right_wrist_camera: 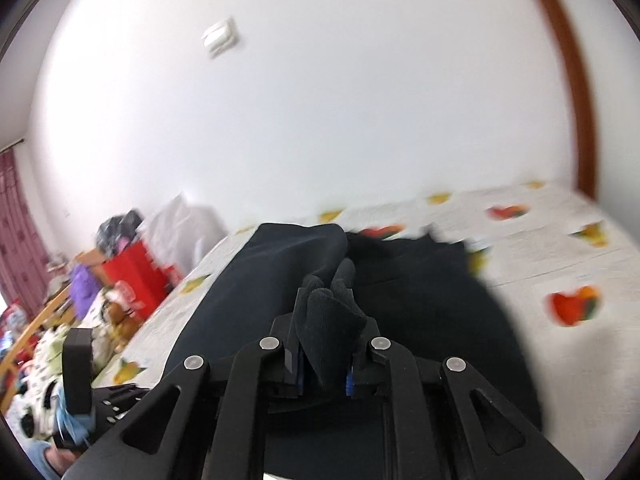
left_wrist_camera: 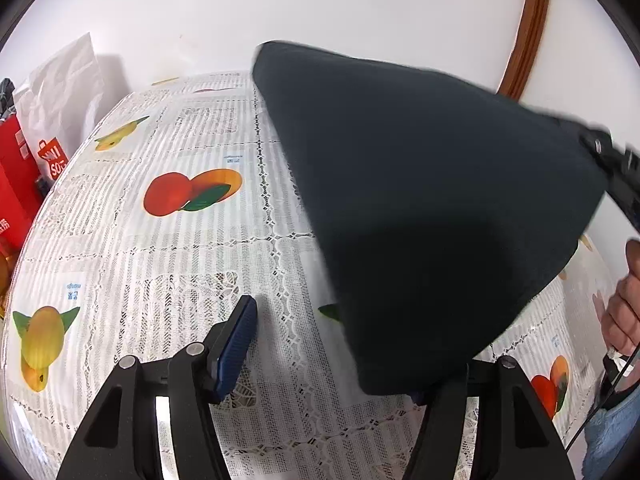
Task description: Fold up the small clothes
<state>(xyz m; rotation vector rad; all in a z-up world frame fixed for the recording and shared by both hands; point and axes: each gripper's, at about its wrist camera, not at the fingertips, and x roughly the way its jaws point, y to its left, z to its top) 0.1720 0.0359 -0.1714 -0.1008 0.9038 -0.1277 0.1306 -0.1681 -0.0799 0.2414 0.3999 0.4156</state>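
Where the left wrist camera looks down along its own fingers, the left claw [left_wrist_camera: 328, 344] stands open over the bench [left_wrist_camera: 168, 264], its blue-padded left finger [left_wrist_camera: 234, 350] bare and touching nothing; the other finger is hidden behind a hanging fold of the dark cloth [left_wrist_camera: 420, 208]. The cloth is lifted off the lace-and-fruit-print cover at its right side, drawn up toward the right claw [left_wrist_camera: 616, 168] at the picture's edge, and it slopes down to a low corner just in front of the left claw. A hand [left_wrist_camera: 620, 308] shows at the far right. A red bag [left_wrist_camera: 16, 176] and a white bag [left_wrist_camera: 60, 92] stand at the bench's left end, against the wall. From the right wrist camera (much blurred), the right claw [right_wrist_camera: 324, 364] is closed tight on a bunched pinch of the cloth [right_wrist_camera: 256, 300], which spills up between the pads and spreads away ahead over the bench [right_wrist_camera: 560, 248]. The left claw [right_wrist_camera: 80, 372] shows at lower left, too blurred to read its state here. Clutter and a red box [right_wrist_camera: 136, 276] lie beyond it.
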